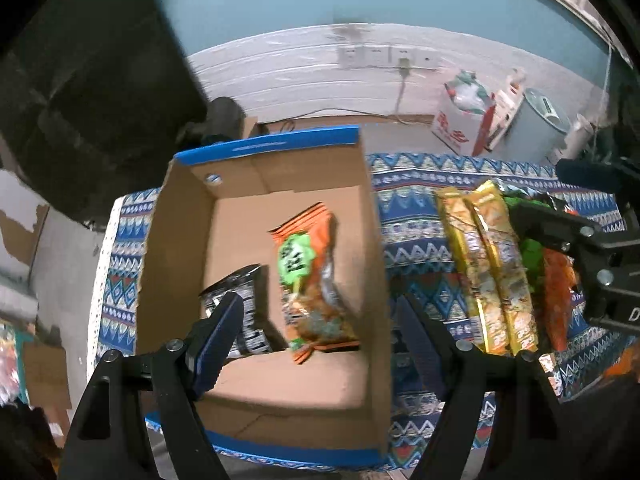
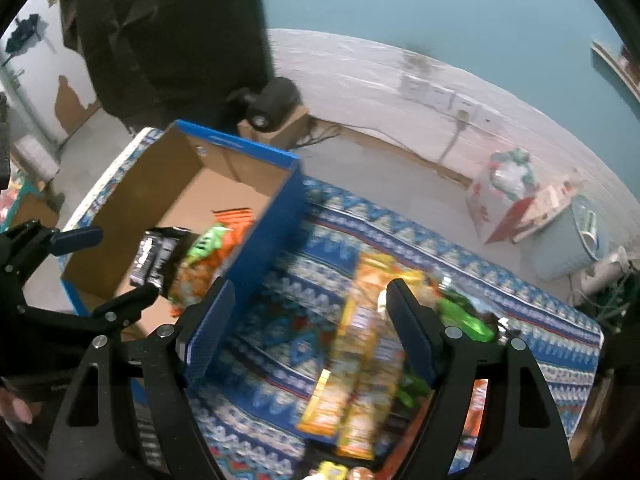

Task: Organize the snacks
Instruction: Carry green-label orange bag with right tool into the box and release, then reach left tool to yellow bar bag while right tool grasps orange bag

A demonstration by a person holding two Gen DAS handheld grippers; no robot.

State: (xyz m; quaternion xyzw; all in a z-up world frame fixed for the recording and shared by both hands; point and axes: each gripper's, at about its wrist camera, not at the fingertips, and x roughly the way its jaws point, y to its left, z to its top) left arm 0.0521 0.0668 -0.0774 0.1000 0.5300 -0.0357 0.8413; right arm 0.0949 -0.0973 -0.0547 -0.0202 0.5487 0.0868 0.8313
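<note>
An open cardboard box (image 1: 180,240) with blue outer walls stands on the patterned tablecloth (image 1: 412,216). Inside it lie an orange snack pack with a green label (image 1: 308,276) and a black-and-white pack (image 1: 244,312). My left gripper (image 1: 320,304) hovers over the box, open and empty. To the right of the box two long yellow packs (image 1: 488,268) lie side by side, with green (image 1: 532,256) and orange (image 1: 558,292) packs beyond them. My right gripper (image 2: 311,285) hangs open and empty above the cloth, between the box wall (image 2: 288,208) and the yellow packs (image 2: 360,360).
Beyond the table a white-and-red carton (image 1: 460,128) and a grey bin (image 1: 536,128) stand on the floor by the wall. A dark bulky shape (image 1: 92,80) rises at the back left. Small snack items (image 2: 332,472) show at the table's near edge.
</note>
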